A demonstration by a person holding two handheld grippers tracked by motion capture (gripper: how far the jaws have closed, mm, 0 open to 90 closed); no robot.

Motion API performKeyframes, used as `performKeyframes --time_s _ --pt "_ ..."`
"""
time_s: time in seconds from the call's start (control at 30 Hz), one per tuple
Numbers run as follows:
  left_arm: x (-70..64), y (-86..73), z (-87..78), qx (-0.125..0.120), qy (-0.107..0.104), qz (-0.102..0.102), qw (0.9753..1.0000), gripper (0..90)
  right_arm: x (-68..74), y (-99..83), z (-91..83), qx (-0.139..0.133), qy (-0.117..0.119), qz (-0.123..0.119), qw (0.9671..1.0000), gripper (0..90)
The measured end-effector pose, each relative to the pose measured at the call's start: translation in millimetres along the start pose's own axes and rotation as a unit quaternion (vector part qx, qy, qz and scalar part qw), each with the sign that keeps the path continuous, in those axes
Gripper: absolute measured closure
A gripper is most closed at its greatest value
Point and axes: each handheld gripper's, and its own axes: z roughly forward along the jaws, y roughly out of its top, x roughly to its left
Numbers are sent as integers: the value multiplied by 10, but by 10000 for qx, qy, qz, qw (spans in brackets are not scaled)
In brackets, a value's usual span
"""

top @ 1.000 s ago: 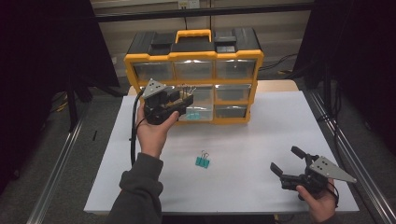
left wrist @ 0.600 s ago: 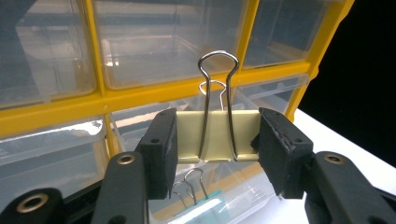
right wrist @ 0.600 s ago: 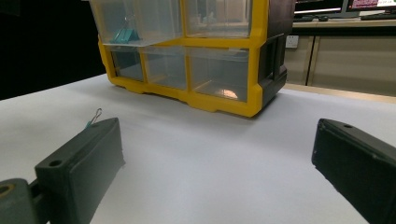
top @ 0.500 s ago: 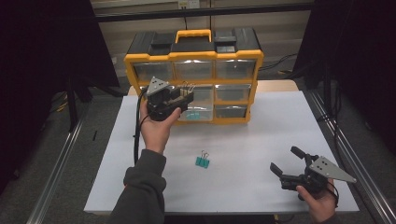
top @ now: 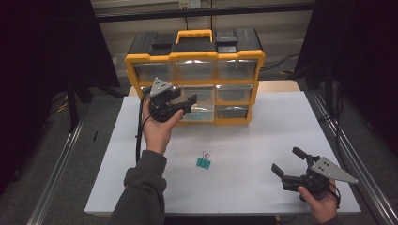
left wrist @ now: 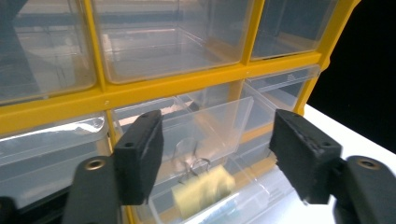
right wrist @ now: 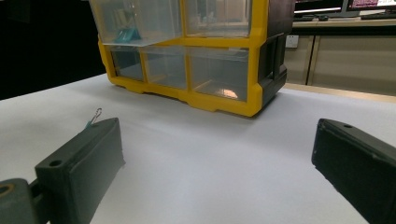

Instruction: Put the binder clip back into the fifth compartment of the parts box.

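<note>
A yellow and black organizer [top: 195,47] with clear drawers stands at the back of the white table. One lower middle drawer [top: 201,113] is pulled out and holds teal binder clips. My left gripper [top: 187,104] hovers open just in front of that drawer. In the left gripper view the open drawer [left wrist: 210,126] sits between the wide-apart jaws, with a binder clip [left wrist: 201,189] inside. A green binder clip [top: 203,161] lies on the table's middle. My right gripper [top: 285,159] rests open and holds nothing at the front right, pointed towards the organizer [right wrist: 205,56].
The white table [top: 263,140] is bounded by metal rails [top: 56,173] on both sides. In the right gripper view the loose clip [right wrist: 95,116] peeks from behind the left jaw, and the pulled-out drawer [right wrist: 135,28] shows a teal clip.
My left hand has shifted slightly in front of the organizer. The right gripper and the loose clip have stayed where they were.
</note>
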Motion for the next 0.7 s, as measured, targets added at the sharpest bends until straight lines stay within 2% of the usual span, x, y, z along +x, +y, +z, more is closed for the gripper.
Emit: performKeyframes --time_s 0.1,0.33,0.47,0.7 --pt "-8 0 -38 -42 -52 0 10000 285 1 0 0 -1 -2 0 10000 17" --pt "-19 -45 -159 -31 -15 42 10000 156 7 2 2 -16 -3 2 10000 16" --pt "-5 -107 -226 -40 24 73 10000 141 10 -1 8 -12 12 6 10000 17" --pt "28 -236 -317 -2 17 -4 10000 105 11 -2 11 -8 3 6 10000 16"
